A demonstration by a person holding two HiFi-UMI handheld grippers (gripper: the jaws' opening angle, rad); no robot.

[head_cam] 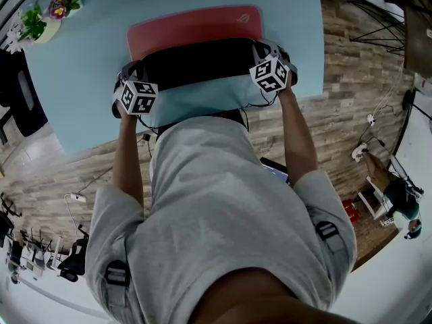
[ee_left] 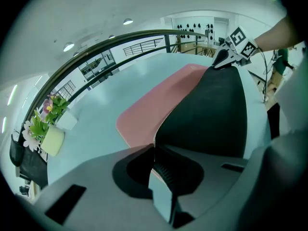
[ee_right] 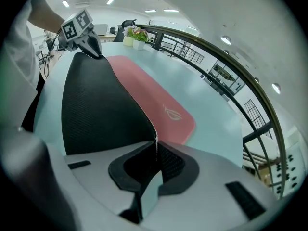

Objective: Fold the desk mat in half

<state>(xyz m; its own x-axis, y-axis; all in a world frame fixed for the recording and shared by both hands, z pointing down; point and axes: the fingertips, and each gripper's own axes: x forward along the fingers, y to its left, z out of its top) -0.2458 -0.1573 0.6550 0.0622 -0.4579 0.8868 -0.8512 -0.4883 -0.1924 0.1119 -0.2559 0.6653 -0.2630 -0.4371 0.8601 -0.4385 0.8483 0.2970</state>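
A desk mat (head_cam: 196, 29), pink on top and black underneath, lies on the pale blue table (head_cam: 88, 79). Its near edge is lifted and curled over, so the black underside (head_cam: 196, 63) faces up. My left gripper (head_cam: 128, 79) is shut on the mat's near left corner (ee_left: 155, 141). My right gripper (head_cam: 266, 56) is shut on the near right corner (ee_right: 155, 138). In the left gripper view the black underside (ee_left: 211, 109) arches toward the right gripper (ee_left: 226, 57). In the right gripper view the pink face (ee_right: 154, 105) stretches away beside the black fold (ee_right: 96, 109).
A small pot of flowers (head_cam: 40, 19) stands at the table's far left corner, also seen as a flower pot (ee_left: 45, 129) in the left gripper view. A dark railing (ee_right: 216, 61) runs beyond the table. Wood-look floor (head_cam: 351, 100) surrounds the table; a black chair (head_cam: 17, 93) stands left.
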